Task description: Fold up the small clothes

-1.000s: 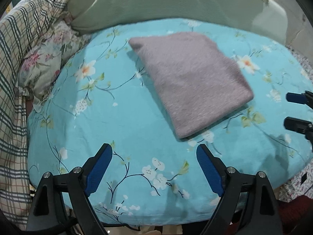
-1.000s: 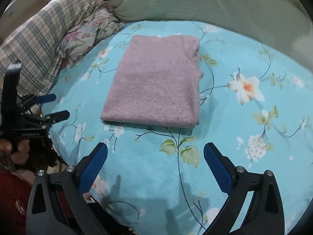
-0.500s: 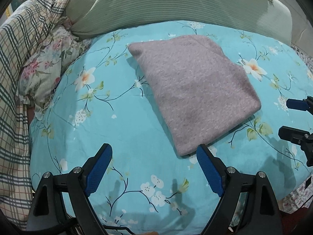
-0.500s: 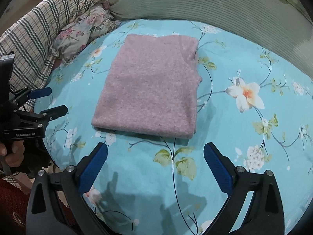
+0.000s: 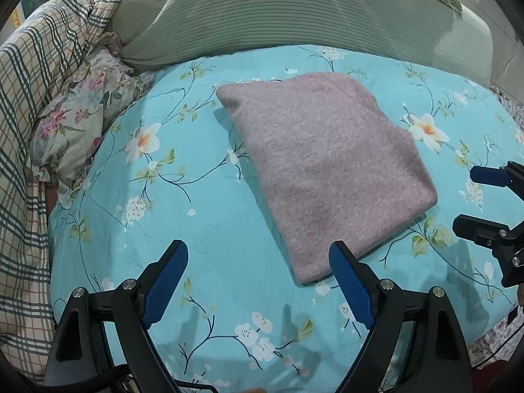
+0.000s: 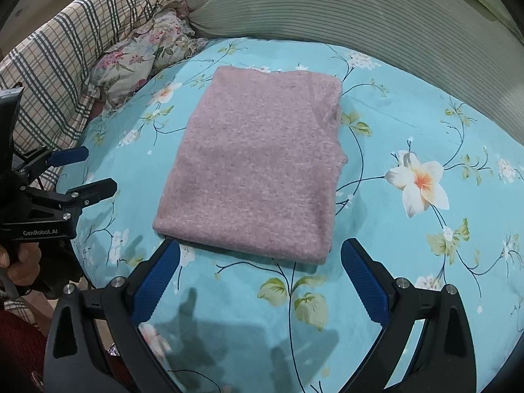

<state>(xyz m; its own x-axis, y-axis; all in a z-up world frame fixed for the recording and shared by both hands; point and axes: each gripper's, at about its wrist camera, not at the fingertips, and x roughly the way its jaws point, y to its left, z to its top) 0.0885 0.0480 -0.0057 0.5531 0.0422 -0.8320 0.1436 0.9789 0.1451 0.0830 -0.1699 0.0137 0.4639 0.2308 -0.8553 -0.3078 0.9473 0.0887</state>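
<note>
A mauve knitted garment (image 5: pixel 327 170) lies folded into a neat rectangle on the turquoise flowered bedcover (image 5: pixel 183 216); it also shows in the right wrist view (image 6: pixel 258 163). My left gripper (image 5: pixel 258 275) is open and empty, hovering just short of the fold's near corner. My right gripper (image 6: pixel 260 273) is open and empty, its jaws straddling the fold's near edge from above. Each gripper shows at the edge of the other's view: the right one (image 5: pixel 471 199) and the left one (image 6: pixel 85 173), both open.
A green ribbed pillow (image 5: pixel 294 9) lies behind the garment. A plaid quilt (image 5: pixel 29 104) and a flowered pillow (image 5: pixel 75 131) are heaped at the left. The bed's edge runs close below both grippers.
Both grippers have moved forward toward the folded garment, which now sits closer between the fingers. The garment itself has not moved.
</note>
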